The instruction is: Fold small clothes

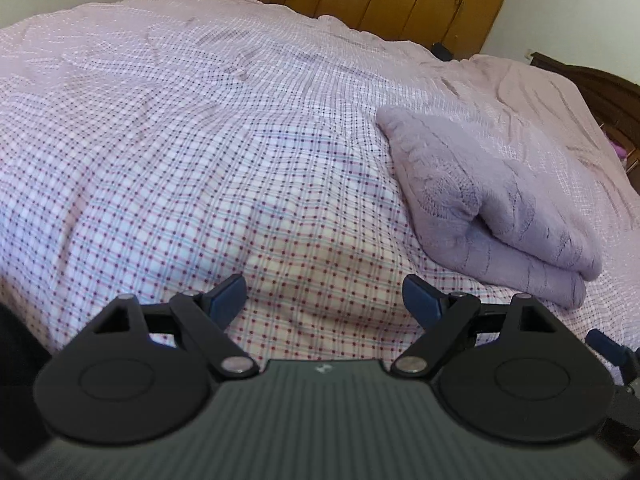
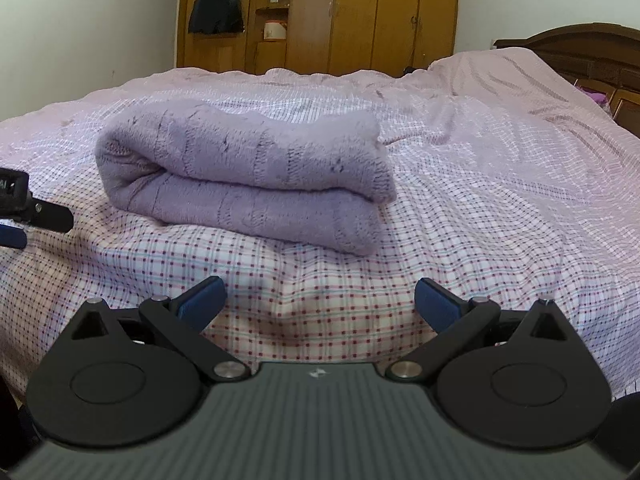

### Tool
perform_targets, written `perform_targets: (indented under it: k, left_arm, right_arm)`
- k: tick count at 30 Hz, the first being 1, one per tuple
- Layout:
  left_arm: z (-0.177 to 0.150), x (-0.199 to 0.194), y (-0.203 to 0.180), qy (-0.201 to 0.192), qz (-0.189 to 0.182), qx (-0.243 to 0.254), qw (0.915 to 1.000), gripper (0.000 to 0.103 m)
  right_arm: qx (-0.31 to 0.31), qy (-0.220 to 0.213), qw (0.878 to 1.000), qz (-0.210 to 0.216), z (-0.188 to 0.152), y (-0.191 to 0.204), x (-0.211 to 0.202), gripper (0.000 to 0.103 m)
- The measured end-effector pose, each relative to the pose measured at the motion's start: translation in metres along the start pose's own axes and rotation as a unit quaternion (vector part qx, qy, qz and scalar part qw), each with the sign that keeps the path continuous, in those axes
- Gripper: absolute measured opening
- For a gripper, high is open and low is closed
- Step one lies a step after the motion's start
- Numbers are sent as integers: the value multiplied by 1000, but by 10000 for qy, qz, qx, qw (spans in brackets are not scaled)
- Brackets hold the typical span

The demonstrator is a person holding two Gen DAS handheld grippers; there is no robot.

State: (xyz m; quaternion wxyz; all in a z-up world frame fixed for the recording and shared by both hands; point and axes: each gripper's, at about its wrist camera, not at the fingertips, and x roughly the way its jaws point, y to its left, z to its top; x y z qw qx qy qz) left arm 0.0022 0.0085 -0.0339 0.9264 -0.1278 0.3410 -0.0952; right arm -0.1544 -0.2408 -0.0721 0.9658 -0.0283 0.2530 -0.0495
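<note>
Lilac garment (image 2: 244, 176) found already folded into a thick two-layer bundle, resting on the checked bedspread (image 1: 180, 140); folding judged finished or nearly so, no loose sleeve or hem seen. Long axis noted running left to right in the right wrist view, rounded fold toward the left, open edges toward the right. Left gripper (image 1: 324, 300) and right gripper (image 2: 318, 304) both held wide apart, nothing gripped, short of the bundle

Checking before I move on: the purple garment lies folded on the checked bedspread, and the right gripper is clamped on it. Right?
Not quite. The purple garment does lie folded on the checked bedspread, but the right gripper is open and short of it, as the right wrist view shows.
</note>
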Motion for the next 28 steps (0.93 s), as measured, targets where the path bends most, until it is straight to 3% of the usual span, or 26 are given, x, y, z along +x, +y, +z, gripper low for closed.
perform_targets:
  k: [6, 28]
  left_arm:
    - [-4, -1, -16, -101, 45, 458, 9989, 86]
    - [-13, 0, -33, -103, 114, 830, 9964, 87]
  right_arm:
    - [-101, 35, 9999, 36, -2, 5, 2, 103]
    - [-74, 148, 9999, 46, -1, 2, 9, 103]
